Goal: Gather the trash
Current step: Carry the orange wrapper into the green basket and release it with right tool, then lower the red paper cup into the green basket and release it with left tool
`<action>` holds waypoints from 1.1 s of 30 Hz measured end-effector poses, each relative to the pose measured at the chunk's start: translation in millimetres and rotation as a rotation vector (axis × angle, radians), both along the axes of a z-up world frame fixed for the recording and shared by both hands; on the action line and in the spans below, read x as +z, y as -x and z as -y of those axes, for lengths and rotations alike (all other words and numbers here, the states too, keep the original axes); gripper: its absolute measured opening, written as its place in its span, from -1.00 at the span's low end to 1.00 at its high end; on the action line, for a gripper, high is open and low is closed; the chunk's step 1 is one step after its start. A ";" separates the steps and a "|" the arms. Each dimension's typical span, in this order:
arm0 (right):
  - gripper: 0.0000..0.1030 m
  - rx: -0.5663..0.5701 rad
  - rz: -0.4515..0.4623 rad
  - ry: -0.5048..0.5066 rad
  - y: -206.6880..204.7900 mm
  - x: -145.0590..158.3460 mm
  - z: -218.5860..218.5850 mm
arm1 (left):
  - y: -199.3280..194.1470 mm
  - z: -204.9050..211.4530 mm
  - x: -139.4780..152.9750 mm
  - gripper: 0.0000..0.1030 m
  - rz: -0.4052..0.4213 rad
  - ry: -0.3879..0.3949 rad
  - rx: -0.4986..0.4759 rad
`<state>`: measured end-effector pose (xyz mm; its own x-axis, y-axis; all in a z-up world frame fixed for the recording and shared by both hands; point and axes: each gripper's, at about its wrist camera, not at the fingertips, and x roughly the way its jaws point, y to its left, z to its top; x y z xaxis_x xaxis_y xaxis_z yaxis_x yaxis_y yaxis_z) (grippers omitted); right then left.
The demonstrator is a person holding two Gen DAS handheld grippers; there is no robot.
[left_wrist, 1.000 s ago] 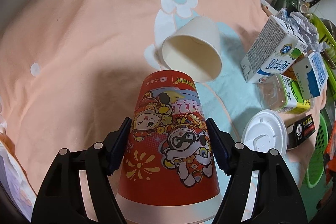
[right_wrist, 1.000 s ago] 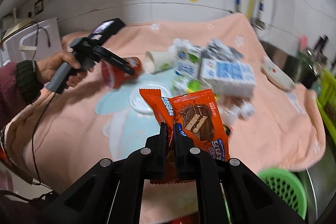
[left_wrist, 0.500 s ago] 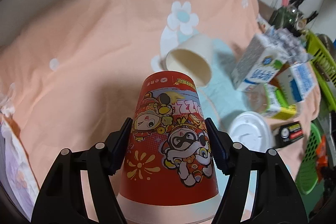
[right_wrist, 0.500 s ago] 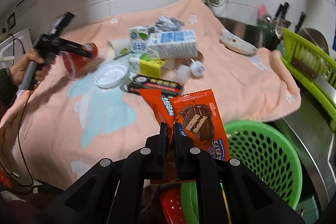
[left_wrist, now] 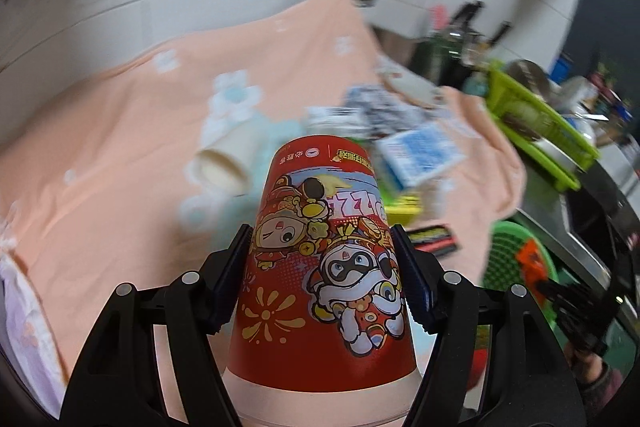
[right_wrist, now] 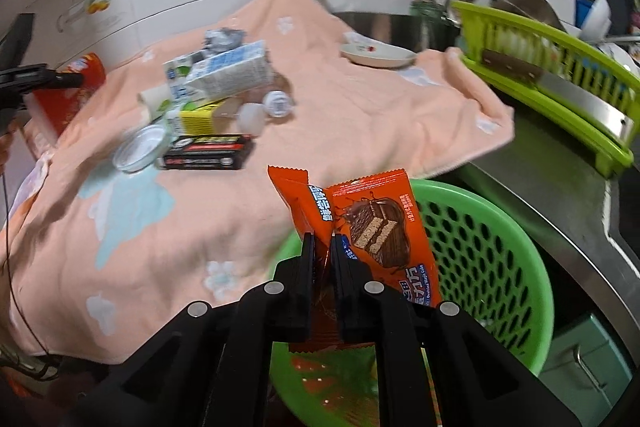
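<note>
Orange foil showed between my right jaws: the wafer wrapper (right_wrist: 368,223) stood upright from the right gripper (right_wrist: 325,243), its pleated top edge uppermost. Those jaws were nearly together and just starting to part, the pads still at the foil's lower fold. Directly behind and under the wrapper sat the green basket (right_wrist: 492,247), a perforated plastic tub below the worktop's edge; inside it I could make out red and orange scraps near the bottom, though not what they were.

On my other side the red paper cup (left_wrist: 324,259) with cartoon figures was clamped mouth toward the camera, base pointing away, by the left gripper (left_wrist: 322,267); its jaws stood fairly wide, one blue pad on each side of the cup wall. From the right wrist view I saw that cup (right_wrist: 66,99) held above the far left of the peach cloth (right_wrist: 340,115), and both grippers tilted downward.

Out on the cloth lay the remaining litter: a plain paper cup (left_wrist: 230,163) on its side, milk cartons (right_wrist: 228,71) heaped with crumpled foil (right_wrist: 222,39), a yellow-green box (right_wrist: 200,117), a clear lid (right_wrist: 140,149), a black and red box (right_wrist: 206,157) and a small white cap (right_wrist: 278,103). A shallow dish (right_wrist: 378,55) rested near the cloth's back corner. A lime dish rack (right_wrist: 560,67) stood to the right.
</note>
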<state>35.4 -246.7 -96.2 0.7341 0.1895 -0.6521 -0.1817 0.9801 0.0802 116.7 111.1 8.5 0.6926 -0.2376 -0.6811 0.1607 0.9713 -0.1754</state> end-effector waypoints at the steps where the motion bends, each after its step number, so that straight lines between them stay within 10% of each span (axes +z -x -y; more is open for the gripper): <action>1: -0.81 -0.012 0.000 0.000 0.0 -1.5 5.1 | 2.6 11.9 2.3 0.30 0.005 0.002 -0.024; 22: 0.48 -0.200 0.068 -0.046 40.2 -3.2 91.7 | 1.6 231.8 -28.4 0.30 -0.069 0.058 -0.409; 33: 0.71 -0.236 0.123 -0.044 68.3 3.3 109.2 | 7.1 299.0 -70.2 0.32 -0.158 0.039 -0.503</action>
